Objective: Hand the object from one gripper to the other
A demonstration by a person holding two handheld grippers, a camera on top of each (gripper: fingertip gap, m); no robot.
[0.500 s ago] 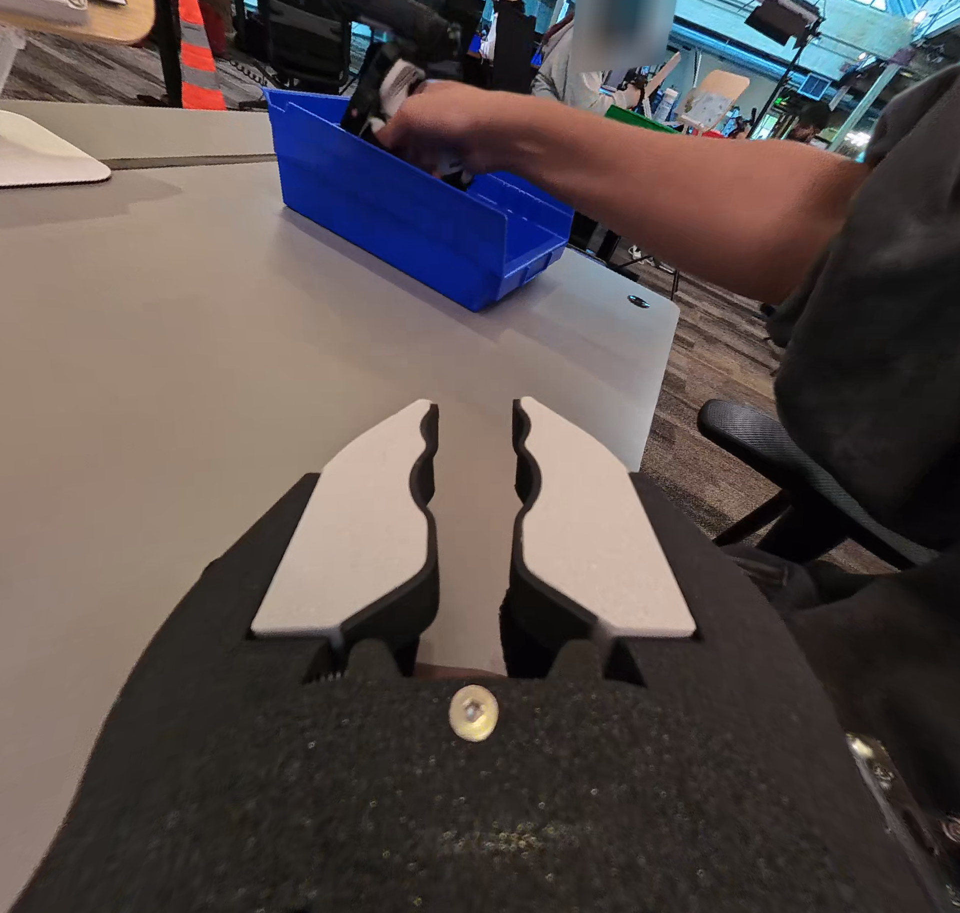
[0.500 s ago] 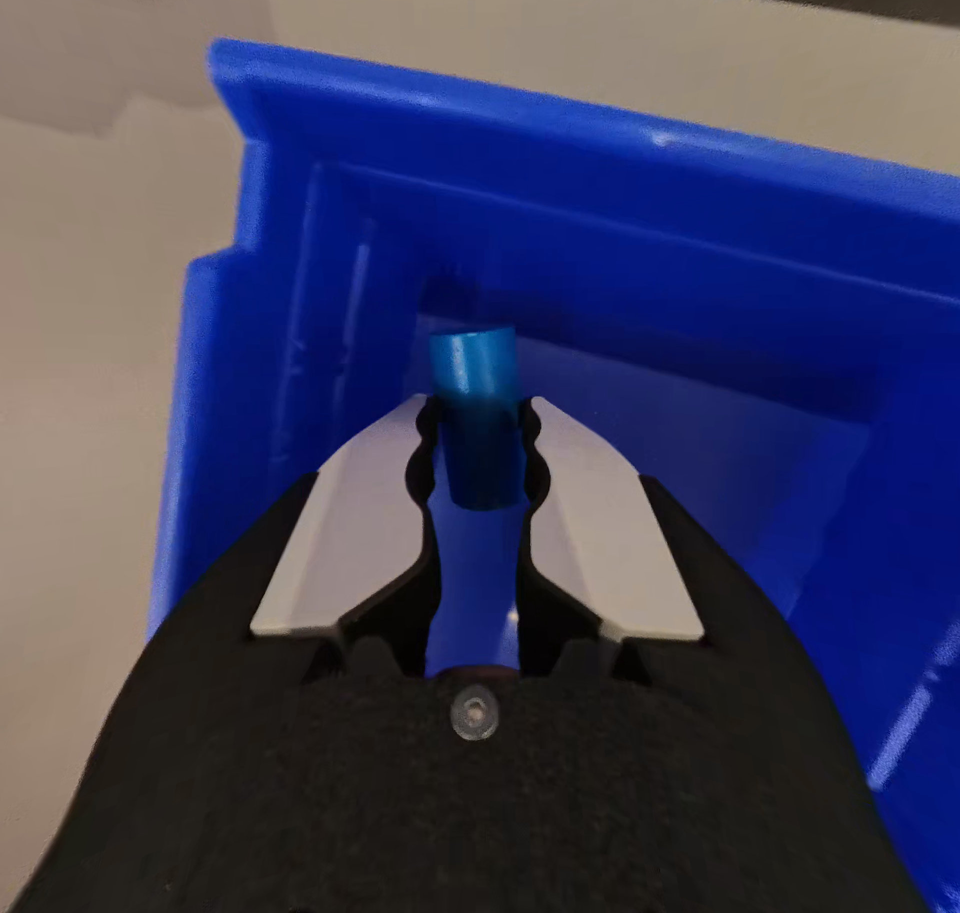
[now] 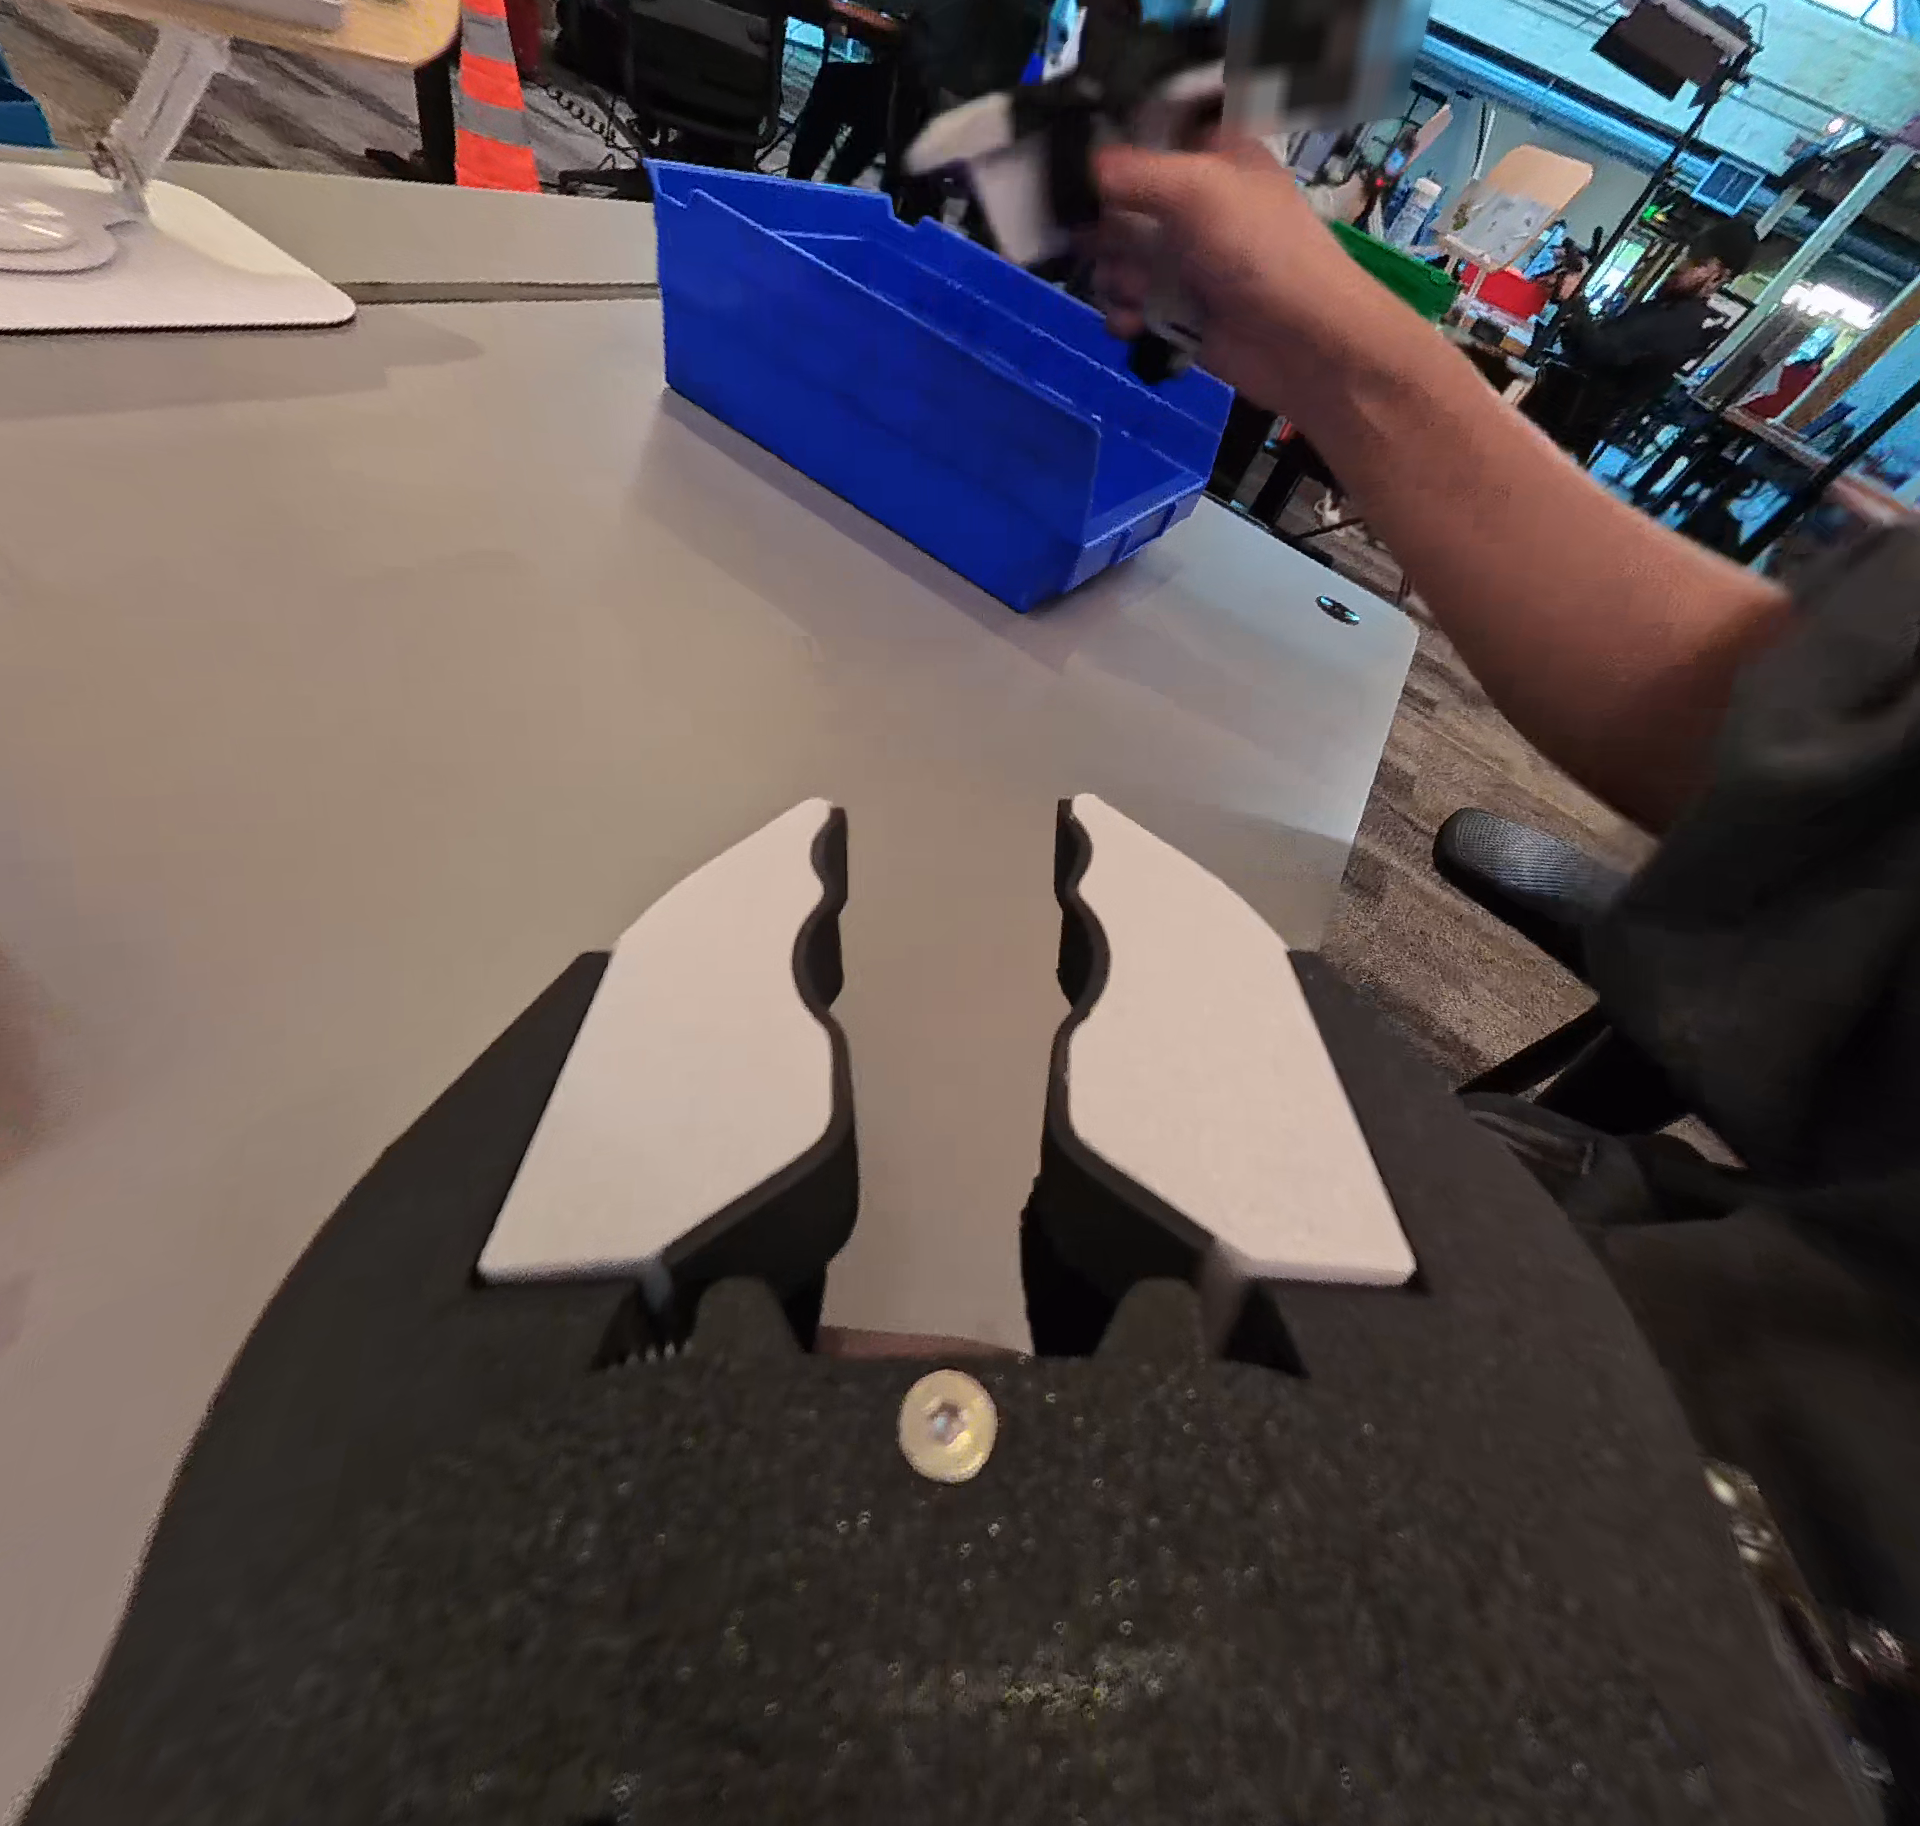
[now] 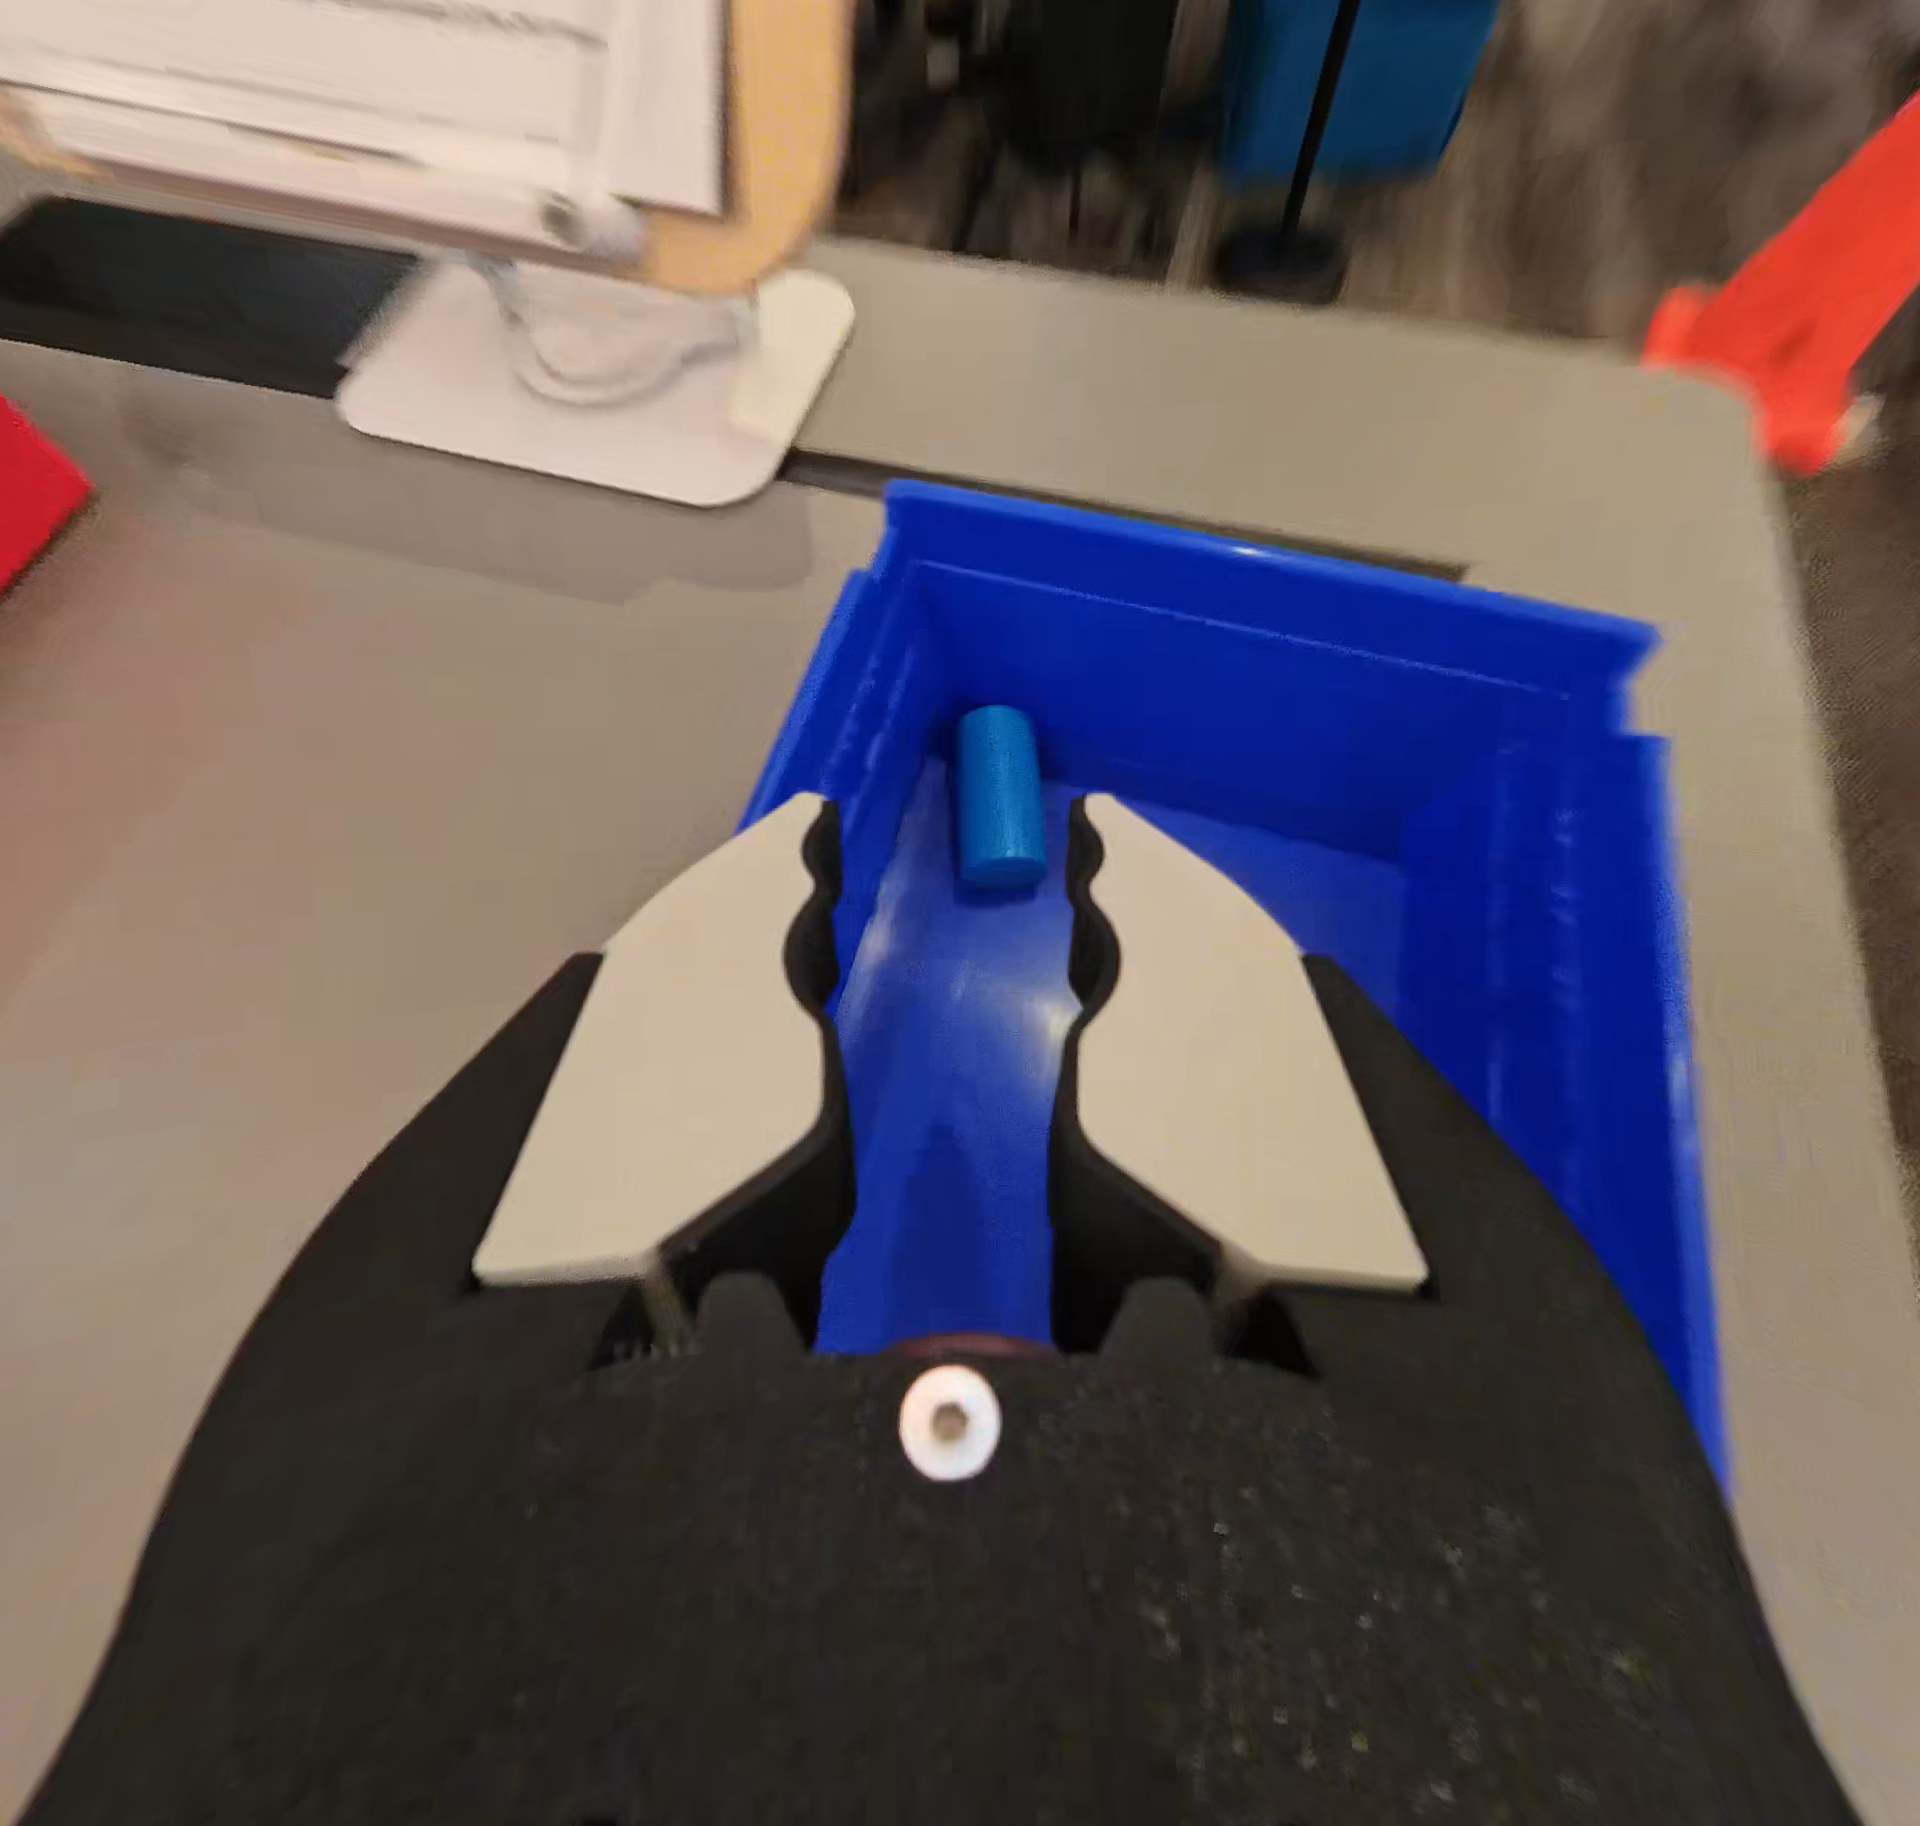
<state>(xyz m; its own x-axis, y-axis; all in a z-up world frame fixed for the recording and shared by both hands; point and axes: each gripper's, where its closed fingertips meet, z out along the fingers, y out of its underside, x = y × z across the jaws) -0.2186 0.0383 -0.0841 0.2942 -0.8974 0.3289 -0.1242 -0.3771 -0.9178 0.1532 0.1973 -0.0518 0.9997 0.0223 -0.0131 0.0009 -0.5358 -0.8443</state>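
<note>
Blue cylinder (image 4: 997, 797) lying loose in a corner of the blue bin (image 4: 1538, 841), ungripped. Right gripper (image 4: 951, 820) above the bin, jaws apart, empty. Left gripper (image 3: 948, 815) over the grey table (image 3: 416, 685), likewise parted and empty. Handover apparently not begun: pickup and pass both outstanding.

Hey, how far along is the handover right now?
Nothing looks done yet. The blue cylinder lies in the blue bin, near its far left corner, and neither tool grips it. In hand: the right tool hangs open above the bin, aimed toward the cylinder; the left tool is open and empty over the table. Left to do: grasp, lift out, and pass across.
</note>
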